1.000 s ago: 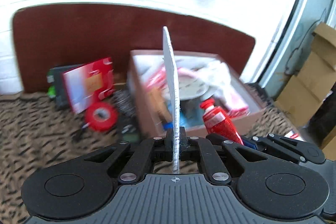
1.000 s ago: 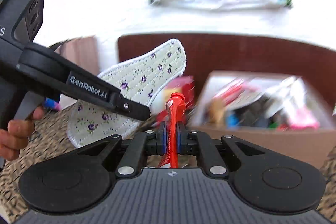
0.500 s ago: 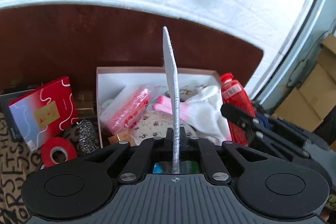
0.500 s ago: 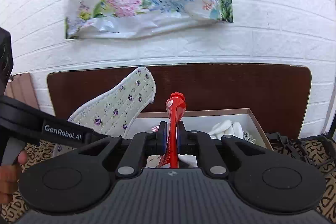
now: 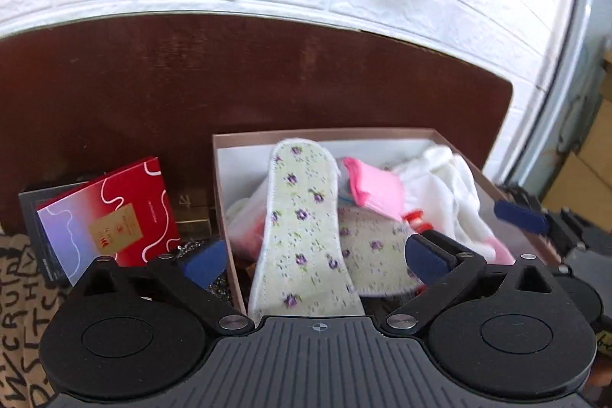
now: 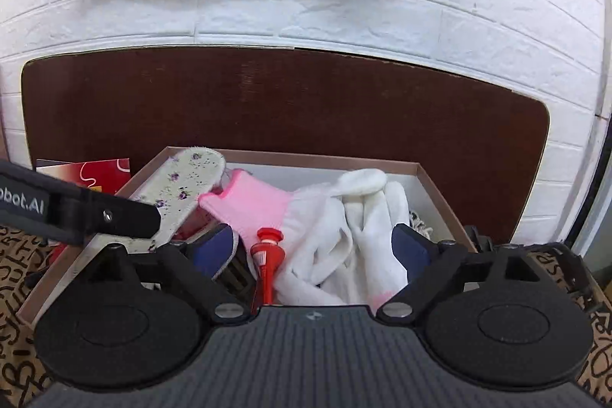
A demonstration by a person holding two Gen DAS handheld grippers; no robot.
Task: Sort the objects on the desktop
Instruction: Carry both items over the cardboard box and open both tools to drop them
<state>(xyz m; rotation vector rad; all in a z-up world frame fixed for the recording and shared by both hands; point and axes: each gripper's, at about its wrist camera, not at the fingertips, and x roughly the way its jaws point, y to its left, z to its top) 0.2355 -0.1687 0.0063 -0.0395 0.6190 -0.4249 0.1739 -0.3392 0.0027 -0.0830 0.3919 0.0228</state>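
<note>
**Left wrist view: both items let go over the box**

Left wrist view shows the left hand-held gripper [image 5: 317, 260] with its jaws opening wide; a second ago they were pinched on the edge of the floral insole [image 5: 302, 232], which stood upright between them. Now the insole has fallen flat between the spread blue pads [image 5: 202, 260], touching neither, its toe resting inside the cardboard box [image 5: 220, 178] and its heel toward the camera. A second matching insole [image 5: 371, 255] lies beneath it in the box.

From the right wrist view, the right hand-held gripper [image 6: 311, 251] is likewise opening, no longer clamped on the red tube [image 6: 266, 264]. The tube stands cap-up between the parted pads, free of both, leaning among a pink glove [image 6: 248, 201] and white gloves [image 6: 363, 217] inside the box.

Both drops look complete, so these two items count as sorted. A red booklet [image 5: 111, 217] sits left of the box on the patterned worktop [image 5: 15, 278], apparently unsorted. The insole's heel may overhang the near wall; whether it will stay put cannot be judged.
</note>
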